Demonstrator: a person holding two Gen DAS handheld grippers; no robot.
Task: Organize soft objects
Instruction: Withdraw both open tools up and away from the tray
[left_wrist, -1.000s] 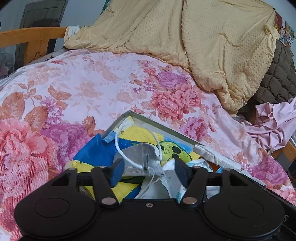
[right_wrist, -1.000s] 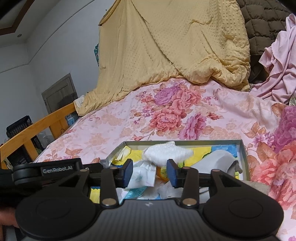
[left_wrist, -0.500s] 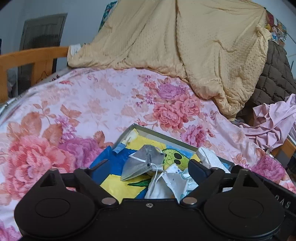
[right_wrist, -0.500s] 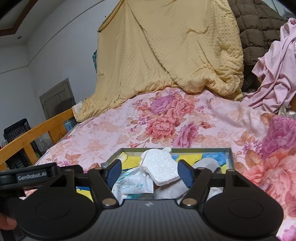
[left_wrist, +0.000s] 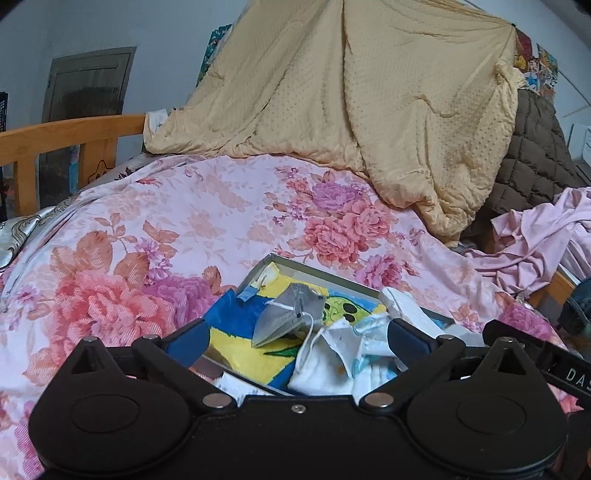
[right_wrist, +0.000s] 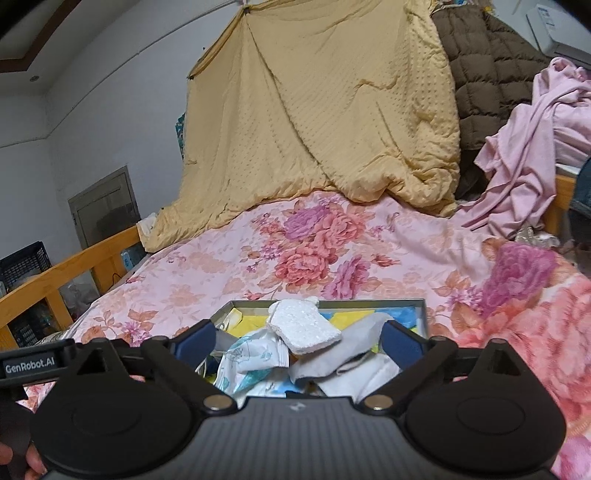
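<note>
Left wrist view: shallow box (left_wrist: 291, 263) rests on the floral quilt (left_wrist: 184, 221). Inside the box lie the grey mask (left_wrist: 288, 314) and white sponge (right_wrist: 301, 326), piled loosely. Both the left gripper (left_wrist: 295, 338) and right gripper (right_wrist: 297, 339) have just been opening, jaws spread, nothing gripped. Risk: mask straps snag a finger, dragging contents out.

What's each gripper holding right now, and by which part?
Nothing. The left gripper and right gripper have just been opening; the grey mask and white sponge lie loose in the tray.
</note>
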